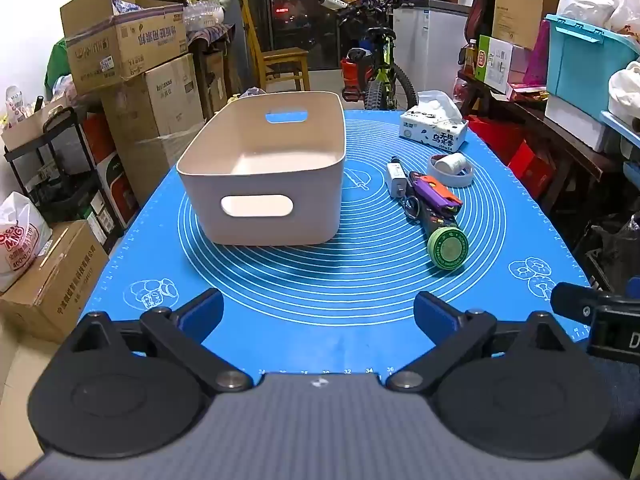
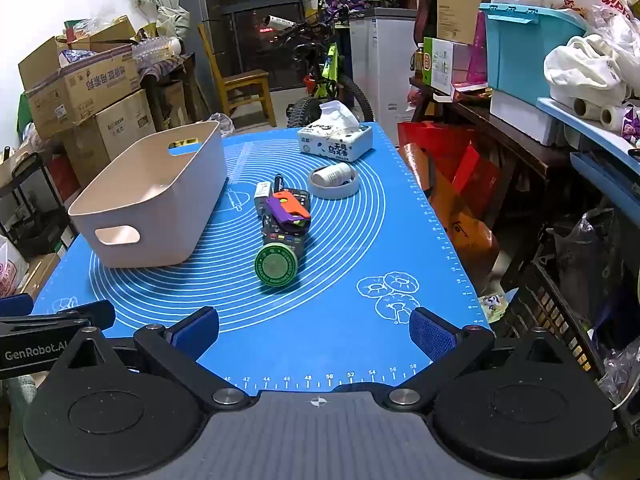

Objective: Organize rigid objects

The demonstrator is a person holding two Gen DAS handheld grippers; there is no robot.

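- On the blue baking mat, right of centre, sits a tight cluster of small hard items, and nothing is gripped.
- Nearest the cameras, a green round tin stands on its edge, lid face showing, touching the near end of a dark remote control.
- Lying across that remote is a purple-and-orange folding toy; a key ring pokes out beside it.
- Just left, a small white boxy gadget lies alongside the remote.
- Farther back, a white pill bottle lies on its side inside a grey tape ring.
- Left of the cluster, the beige storage bin stands upright with handle cut-outs at both ends; what shows of its inside holds nothing.
- At the mat's far right corner, a tissue pack.
- Left gripper: jaws spread wide over the mat's near edge, blue pads apart, clasping nothing.
- Right gripper: likewise wide, hovering at the near edge.
- Around it all: stacked cardboard boxes, a wooden chair, a bicycle.
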